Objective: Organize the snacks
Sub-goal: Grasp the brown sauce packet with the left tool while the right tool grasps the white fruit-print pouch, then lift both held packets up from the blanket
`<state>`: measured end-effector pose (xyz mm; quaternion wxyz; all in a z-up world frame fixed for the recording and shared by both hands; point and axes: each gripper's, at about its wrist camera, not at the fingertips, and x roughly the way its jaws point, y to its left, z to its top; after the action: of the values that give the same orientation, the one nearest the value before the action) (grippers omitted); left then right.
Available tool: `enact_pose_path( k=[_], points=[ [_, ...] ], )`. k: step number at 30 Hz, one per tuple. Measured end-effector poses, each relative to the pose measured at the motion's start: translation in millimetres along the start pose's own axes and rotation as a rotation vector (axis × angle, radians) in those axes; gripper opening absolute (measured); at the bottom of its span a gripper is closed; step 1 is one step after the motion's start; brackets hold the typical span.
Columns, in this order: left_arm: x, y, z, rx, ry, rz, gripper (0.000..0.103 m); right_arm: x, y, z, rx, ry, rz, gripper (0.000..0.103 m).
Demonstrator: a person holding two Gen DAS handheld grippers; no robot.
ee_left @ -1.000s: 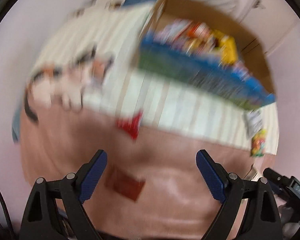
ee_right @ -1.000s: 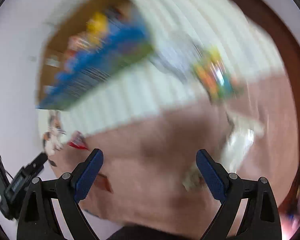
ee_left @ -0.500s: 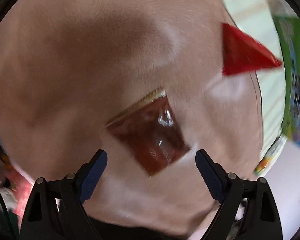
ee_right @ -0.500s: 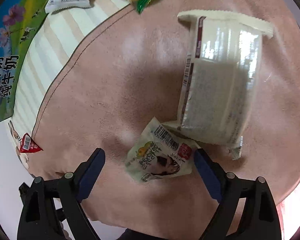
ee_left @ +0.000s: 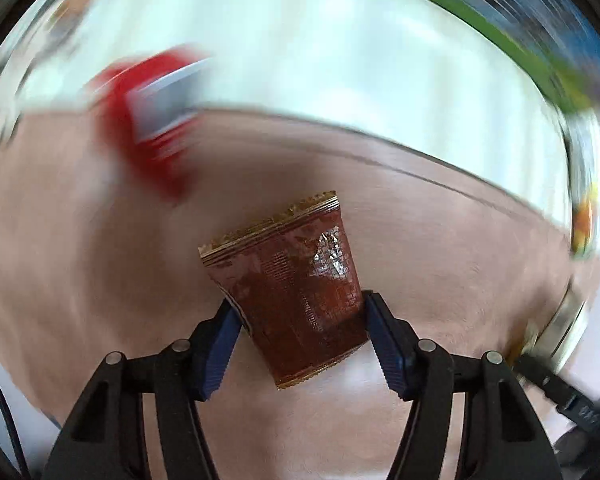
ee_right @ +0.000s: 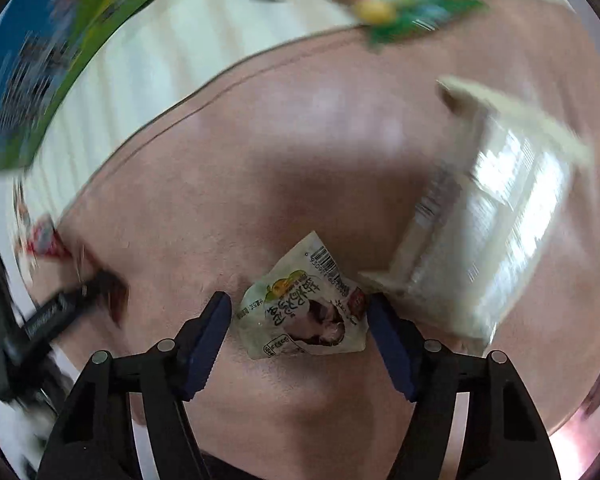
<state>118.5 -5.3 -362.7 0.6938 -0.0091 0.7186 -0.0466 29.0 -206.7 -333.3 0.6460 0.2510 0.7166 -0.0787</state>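
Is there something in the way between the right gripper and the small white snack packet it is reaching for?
Nothing visible. The small white packet already lies between the closing jaws of the right gripper. The larger clear package lies very close beside its right finger; whether they touch is unclear.

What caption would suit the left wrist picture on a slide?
The left gripper, jaws just closing, pinches a dark red snack packet over the pinkish cloth.

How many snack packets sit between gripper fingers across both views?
2. The brown packet is pinched in the left gripper; the white packet lies in the right gripper, a gap on one side. Both jaws have just been closing. None seems hidden.
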Motion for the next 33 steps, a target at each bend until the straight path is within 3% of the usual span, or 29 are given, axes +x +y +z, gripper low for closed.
enact_pose_path(
  k=[3,7,12,19,20,22,25,27,33],
  points=[
    [8,-21,-1,0.069,0.022,0.036,0.062,7,24,4,-0.112,0.012,-0.041,0.073],
    [17,-20,3,0.024,0.084,0.005,0.073,15,33,9,-0.115,0.032,-0.046,0.076],
    [17,15,8,-0.070,0.117,-0.066,0.076,20,32,15,-0.063,0.039,-0.006,0.076],
    [19,60,18,-0.186,0.117,-0.111,0.075,21,22,18,-0.049,0.038,-0.011,0.076],
    [17,61,17,-0.172,0.106,-0.102,0.073,21,19,15,-0.058,0.034,-0.018,0.075],
    [10,47,11,-0.079,0.073,-0.051,0.058,14,12,15,-0.080,0.025,-0.028,0.073],
    [6,28,-4,0.123,0.056,0.017,0.057,11,17,8,-0.127,0.015,-0.033,0.070],
    [11,25,-14,0.179,0.087,0.018,0.058,11,19,4,-0.145,0.018,-0.033,0.070],
    [21,62,-6,-0.016,0.129,-0.085,0.067,23,4,2,-0.052,0.034,0.011,0.074]
  ],
)
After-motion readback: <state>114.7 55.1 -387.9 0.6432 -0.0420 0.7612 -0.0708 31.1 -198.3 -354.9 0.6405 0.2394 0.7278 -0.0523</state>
